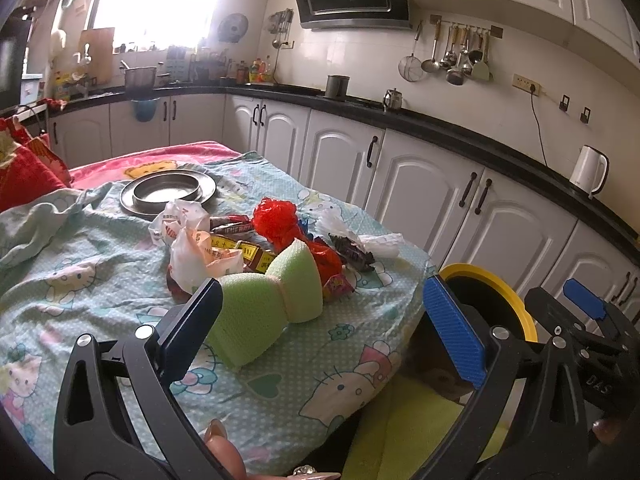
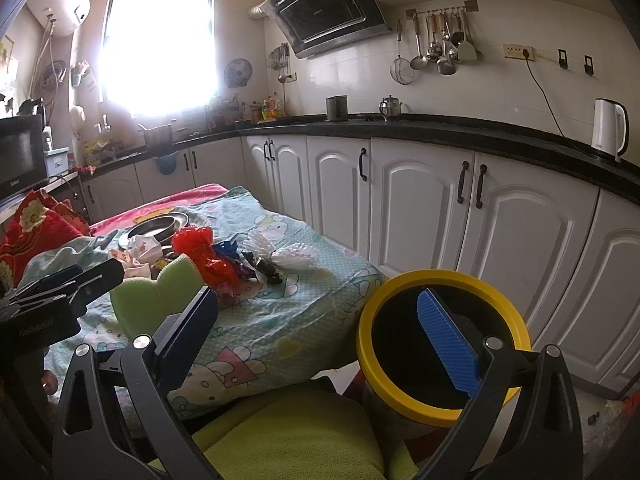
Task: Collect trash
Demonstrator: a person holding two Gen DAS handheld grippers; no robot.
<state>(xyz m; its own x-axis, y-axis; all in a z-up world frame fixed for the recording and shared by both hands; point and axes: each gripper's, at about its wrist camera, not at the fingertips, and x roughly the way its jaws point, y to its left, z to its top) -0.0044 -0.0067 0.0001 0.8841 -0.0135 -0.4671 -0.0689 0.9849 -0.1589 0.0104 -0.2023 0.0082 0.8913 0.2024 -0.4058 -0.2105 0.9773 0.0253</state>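
Note:
A pile of trash lies on the cloth-covered table (image 1: 100, 280): white crumpled wrappers (image 1: 192, 248), a red plastic bag (image 1: 280, 220), dark snack wrappers (image 1: 352, 254), white paper (image 2: 288, 252) and a green sponge (image 1: 264, 304). My left gripper (image 1: 320, 320) is open, its left finger close beside the sponge. A yellow-rimmed black bin (image 2: 440, 344) stands off the table's right edge. My right gripper (image 2: 324, 328) is open and empty, its blue pad over the bin's mouth. The right gripper also shows in the left wrist view (image 1: 580, 320).
A metal plate with a ring (image 1: 168, 192) sits at the table's far side. A red cushion (image 2: 36, 228) lies at the left. White cabinets (image 2: 420, 200) and a black counter with a white kettle (image 2: 608, 128) run along the right. Yellow-green fabric (image 2: 288, 432) lies below.

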